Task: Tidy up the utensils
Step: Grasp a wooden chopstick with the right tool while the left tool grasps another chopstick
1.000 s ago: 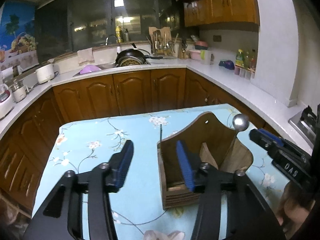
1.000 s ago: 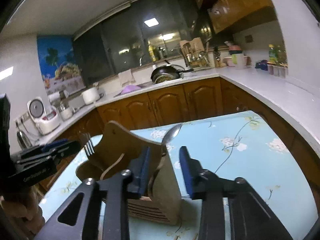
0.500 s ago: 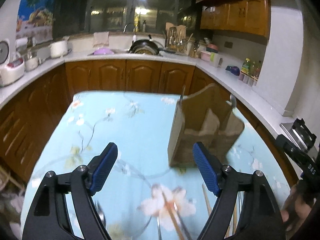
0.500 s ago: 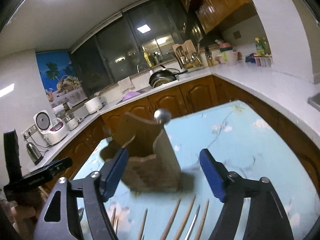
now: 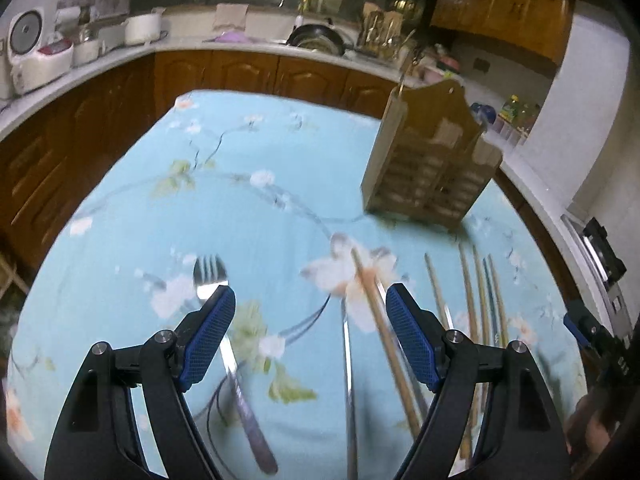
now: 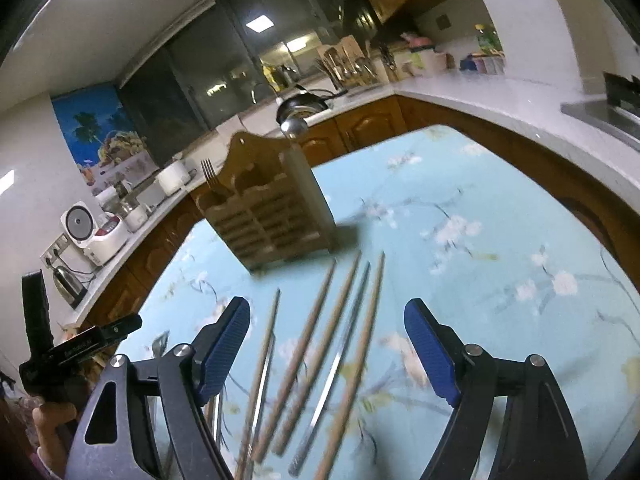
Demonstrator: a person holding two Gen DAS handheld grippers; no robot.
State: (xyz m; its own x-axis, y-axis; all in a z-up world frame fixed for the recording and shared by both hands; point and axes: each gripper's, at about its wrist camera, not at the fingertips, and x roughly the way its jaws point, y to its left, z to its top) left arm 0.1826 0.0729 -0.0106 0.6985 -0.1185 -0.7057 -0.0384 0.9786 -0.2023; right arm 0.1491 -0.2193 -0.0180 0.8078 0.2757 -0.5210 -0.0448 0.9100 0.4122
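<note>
The wooden holder [image 5: 432, 160] stands on the blue flowered table [image 5: 260, 208], toward the far side. One fork [image 6: 210, 176] and one spoon [image 6: 294, 126] stick up out of it.

Loose things lie flat on the table, nearer than the holder. There is one fork [image 5: 216, 292] just under the left gripper [image 5: 310, 340]. One spoon [image 5: 346, 320] lies between its fingers, beside one chopstick [image 5: 380, 320]. Off to the right lie about five more sticks [image 6: 340, 320]; they are blurry, so the count is not sure.

The left gripper is wide open and holds nothing. The right gripper [image 6: 328, 352] is wide open too, with nothing in it, above the sticks.

A second ago both grippers were right up at the holder, with the right one's fingers much closer together. Now both have pulled back, and the holder is farther off.
</note>
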